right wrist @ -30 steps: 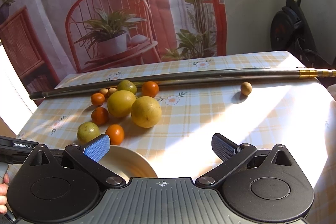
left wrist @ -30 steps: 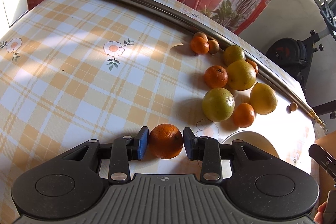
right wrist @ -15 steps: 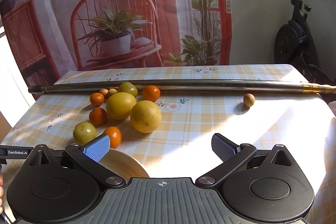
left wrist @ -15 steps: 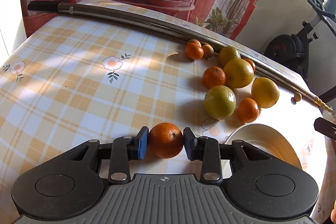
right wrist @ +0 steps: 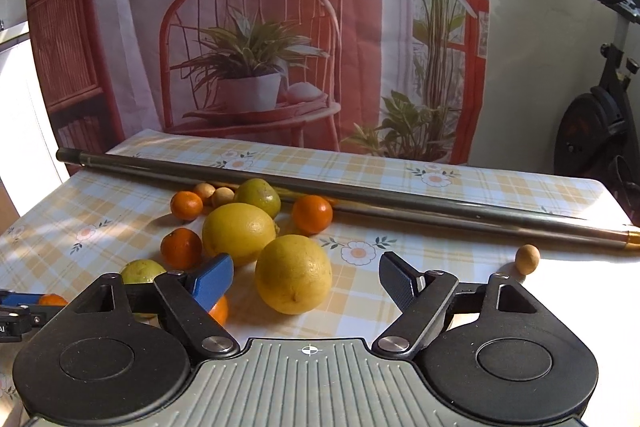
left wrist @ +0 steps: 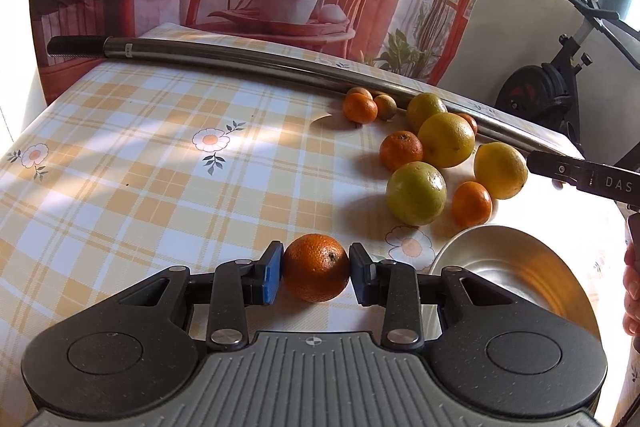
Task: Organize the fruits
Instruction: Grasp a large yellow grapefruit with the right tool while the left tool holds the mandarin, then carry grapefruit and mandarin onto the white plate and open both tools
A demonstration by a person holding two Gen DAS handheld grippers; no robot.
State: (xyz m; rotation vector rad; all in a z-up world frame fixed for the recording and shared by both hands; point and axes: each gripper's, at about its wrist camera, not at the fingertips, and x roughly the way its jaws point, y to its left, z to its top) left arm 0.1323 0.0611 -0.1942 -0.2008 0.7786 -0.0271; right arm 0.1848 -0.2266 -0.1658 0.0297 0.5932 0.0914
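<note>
My left gripper is shut on an orange, held above the checked tablecloth. A metal bowl sits just to its right. Beyond lies a cluster of citrus: a green-yellow fruit, a large yellow one, a lemon-coloured one and small tangerines. In the right wrist view my right gripper stands open, with a big yellow fruit lying on the table right in front of the gap between its fingers. Another yellow fruit and tangerines lie behind.
A long metal pole lies across the back of the table. A small tan ball rests alone on the right. The right gripper's body and a hand show at the right edge of the left wrist view. An exercise bike stands beyond the table.
The left gripper has lifted and tilted up with the orange still held; the bowl shows more fully. The right gripper has moved forward toward the big yellow fruit, hiding the bowl.
</note>
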